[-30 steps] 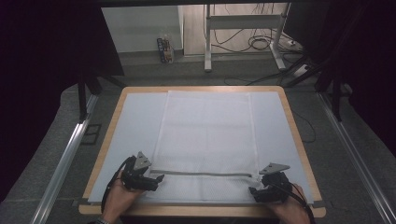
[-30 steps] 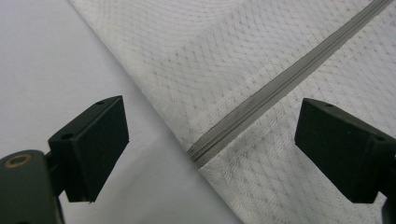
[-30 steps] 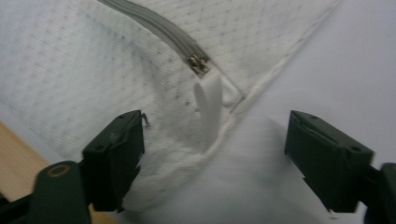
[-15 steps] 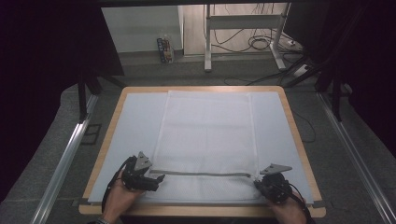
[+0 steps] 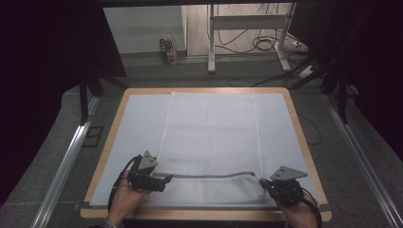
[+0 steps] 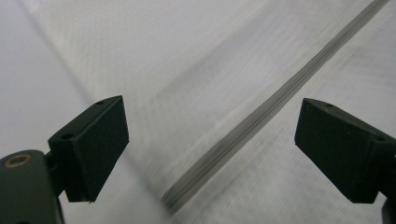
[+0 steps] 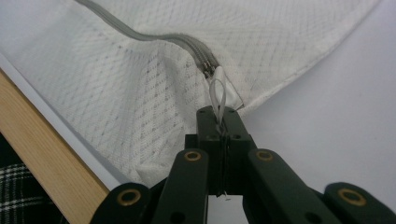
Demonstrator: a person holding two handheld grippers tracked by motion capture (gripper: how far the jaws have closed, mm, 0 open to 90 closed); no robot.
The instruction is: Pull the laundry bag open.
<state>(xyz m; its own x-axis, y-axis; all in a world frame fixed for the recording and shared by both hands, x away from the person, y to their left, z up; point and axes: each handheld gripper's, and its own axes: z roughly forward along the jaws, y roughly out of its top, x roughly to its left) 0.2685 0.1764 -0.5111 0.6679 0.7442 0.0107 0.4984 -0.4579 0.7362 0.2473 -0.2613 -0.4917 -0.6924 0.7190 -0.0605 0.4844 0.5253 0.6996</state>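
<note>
A white mesh bag [image 5: 211,137] lies flat on the white mat [image 5: 138,128], with a grey zipper [image 5: 209,175] running across its near end. My left gripper [image 5: 164,179] hovers open at the zipper's left end. In the left gripper view the zipper [image 6: 261,116] runs diagonally between the spread jaws of that gripper [image 6: 210,140], untouched. My right gripper [image 5: 263,183] sits at the zipper's right end. In the right gripper view this gripper [image 7: 219,123] is shut on the white pull loop [image 7: 217,95] of the slider, and the mesh [image 7: 140,107] puckers around it.
The mat lies on a wood-edged table [image 5: 304,142], whose front edge [image 7: 46,168] runs just behind my right gripper. Metal rails [image 5: 66,161] flank the table. On the floor beyond lie a desk frame [image 5: 247,28] and cables [image 5: 266,45].
The right gripper has shifted slightly at the zipper's right end, and the zipper there now bows a little instead of lying straight. The left gripper has barely moved.
</note>
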